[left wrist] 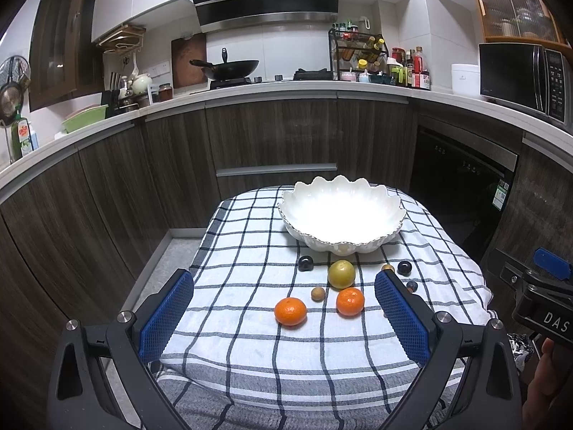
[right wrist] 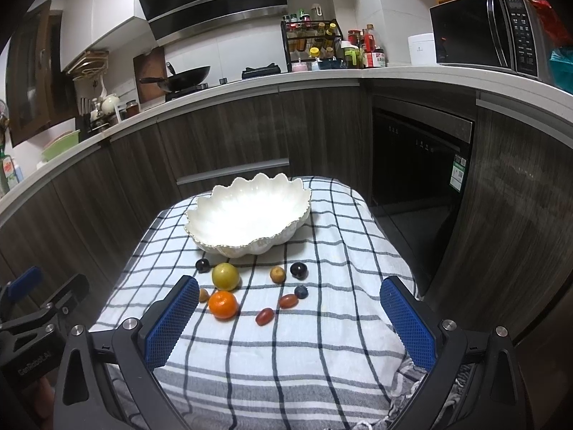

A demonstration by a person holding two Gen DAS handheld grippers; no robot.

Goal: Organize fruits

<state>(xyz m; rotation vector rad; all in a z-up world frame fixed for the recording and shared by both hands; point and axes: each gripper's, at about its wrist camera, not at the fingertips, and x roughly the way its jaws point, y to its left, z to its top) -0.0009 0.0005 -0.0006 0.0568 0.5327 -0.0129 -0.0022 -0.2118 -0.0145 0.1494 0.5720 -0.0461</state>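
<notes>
Nothing sits in the white scalloped bowl (left wrist: 342, 211) yet; all the fruit lies loose on the checked cloth (left wrist: 250, 344) covering the bench, just in front of it. Both the left gripper (left wrist: 283, 308) and the right gripper (right wrist: 289, 317) hover at the near edge with jaws spread wide and released, holding nothing.

The two mandarins (left wrist: 290, 311) (left wrist: 350, 301) look light with a soft, yielding peel, so a gentle squeeze across the widest part should serve. The green-yellow fruit (left wrist: 341, 273) appears firmer and smoother (likelier to slip), and probably wants the ribbed blue pads (left wrist: 166, 317) centred on its middle. The dark round plums (right wrist: 298, 270), the small blue berry (right wrist: 301, 291) and the reddish oval fruits (right wrist: 264, 316) are small, liable to roll and bruise; closing slowly seems wise. The bowl looks like brittle ceramic, so fruit is best lowered in, not dropped.
</notes>
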